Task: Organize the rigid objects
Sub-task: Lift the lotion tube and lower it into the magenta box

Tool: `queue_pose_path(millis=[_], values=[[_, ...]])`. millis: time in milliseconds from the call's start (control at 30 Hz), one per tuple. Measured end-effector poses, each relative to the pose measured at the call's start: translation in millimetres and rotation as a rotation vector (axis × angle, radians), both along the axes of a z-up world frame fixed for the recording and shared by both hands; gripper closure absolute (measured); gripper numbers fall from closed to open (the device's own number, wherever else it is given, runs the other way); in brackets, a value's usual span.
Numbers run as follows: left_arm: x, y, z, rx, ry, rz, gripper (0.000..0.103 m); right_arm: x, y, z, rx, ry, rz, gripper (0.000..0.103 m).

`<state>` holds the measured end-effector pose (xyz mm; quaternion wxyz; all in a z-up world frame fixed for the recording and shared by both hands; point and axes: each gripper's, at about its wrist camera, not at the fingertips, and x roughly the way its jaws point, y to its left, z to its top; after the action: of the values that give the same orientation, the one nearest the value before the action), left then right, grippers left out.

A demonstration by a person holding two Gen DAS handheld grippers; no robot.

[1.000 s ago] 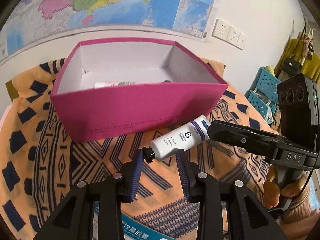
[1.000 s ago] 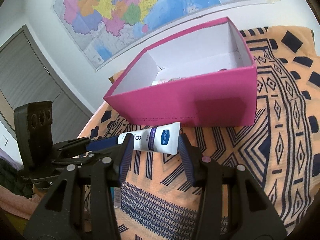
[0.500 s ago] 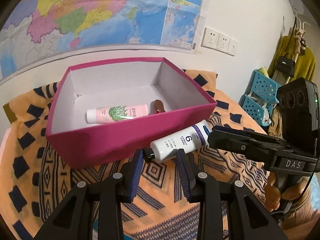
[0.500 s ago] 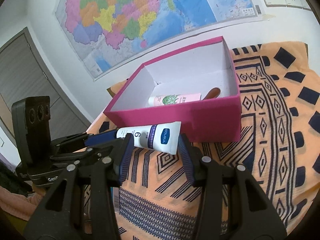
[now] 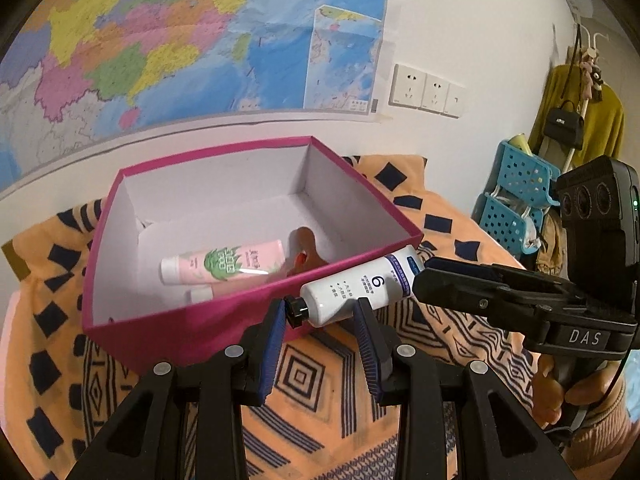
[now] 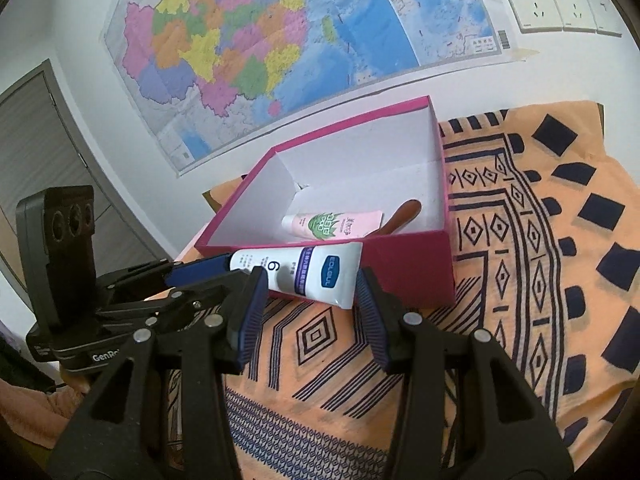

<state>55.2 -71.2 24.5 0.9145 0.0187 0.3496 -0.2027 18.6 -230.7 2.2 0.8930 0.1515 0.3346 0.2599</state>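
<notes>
White tube (image 5: 356, 289) is clamped at its cap end by the left gripper (image 5: 320, 320) and at its crimped end by the right gripper (image 6: 310, 286), just outside the magenta box (image 5: 192, 320) at its 5 o'clock corner; transfer step in hand; next move calls for clearing the near wall, then releasing beside the pink tube (image 5: 224, 266).

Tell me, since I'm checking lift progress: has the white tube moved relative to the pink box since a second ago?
Yes. The white tube has risen: earlier low against the pink box's front wall, it now sits level with the rim.
</notes>
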Motion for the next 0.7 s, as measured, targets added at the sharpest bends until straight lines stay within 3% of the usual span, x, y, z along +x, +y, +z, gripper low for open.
queue_pose_path(millis=[700], values=[[35, -10, 14, -0.023, -0.012, -0.002, 0.067, 31, -10, 17, -0.044, -0.047, -0.025, 0.054]])
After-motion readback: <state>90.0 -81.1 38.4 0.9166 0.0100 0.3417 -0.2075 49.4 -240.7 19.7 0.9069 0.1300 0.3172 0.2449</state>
